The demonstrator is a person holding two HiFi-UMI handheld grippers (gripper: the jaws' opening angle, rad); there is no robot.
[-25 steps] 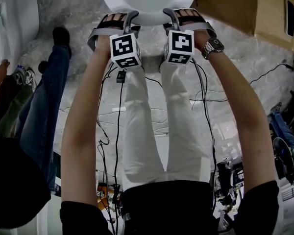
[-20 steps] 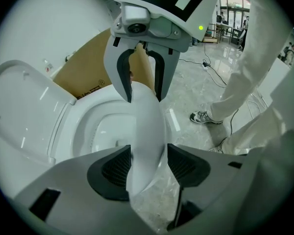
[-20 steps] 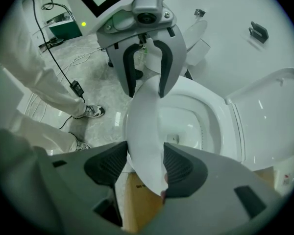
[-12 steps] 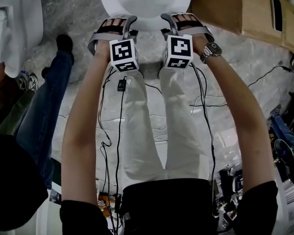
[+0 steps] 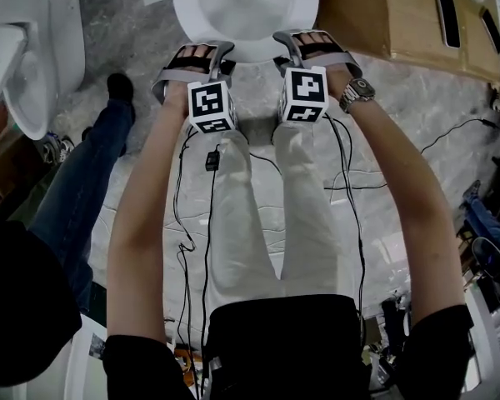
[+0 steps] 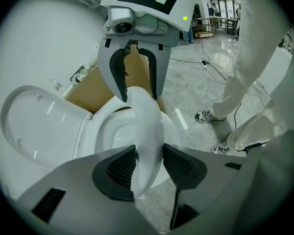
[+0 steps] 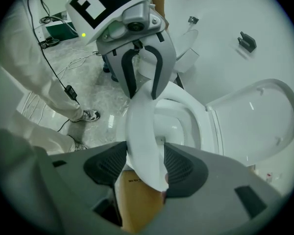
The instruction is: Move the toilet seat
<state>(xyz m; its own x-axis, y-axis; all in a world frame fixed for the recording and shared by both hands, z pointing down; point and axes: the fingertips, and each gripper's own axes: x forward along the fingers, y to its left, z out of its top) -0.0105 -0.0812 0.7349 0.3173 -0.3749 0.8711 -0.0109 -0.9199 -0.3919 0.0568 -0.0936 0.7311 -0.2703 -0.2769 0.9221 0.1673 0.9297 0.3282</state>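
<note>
Head view has us standing over the toilet bowl (image 5: pixel 233 15). Our left gripper (image 6: pixel 149 164) has just been closing its jaws, which clench the toilet seat (image 6: pixel 147 126); our right gripper (image 7: pixel 146 166) grasps the same seat just beside it. The seat is tilted up off the bowl, with the lid (image 7: pixel 257 116) open behind.

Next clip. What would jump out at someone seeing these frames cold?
A white toilet seat, tilted up off the bowl, is pinched at its front rim by the left gripper and the right gripper; the left's jaws have just been closing on it. Behind, the lid stands open.
</note>
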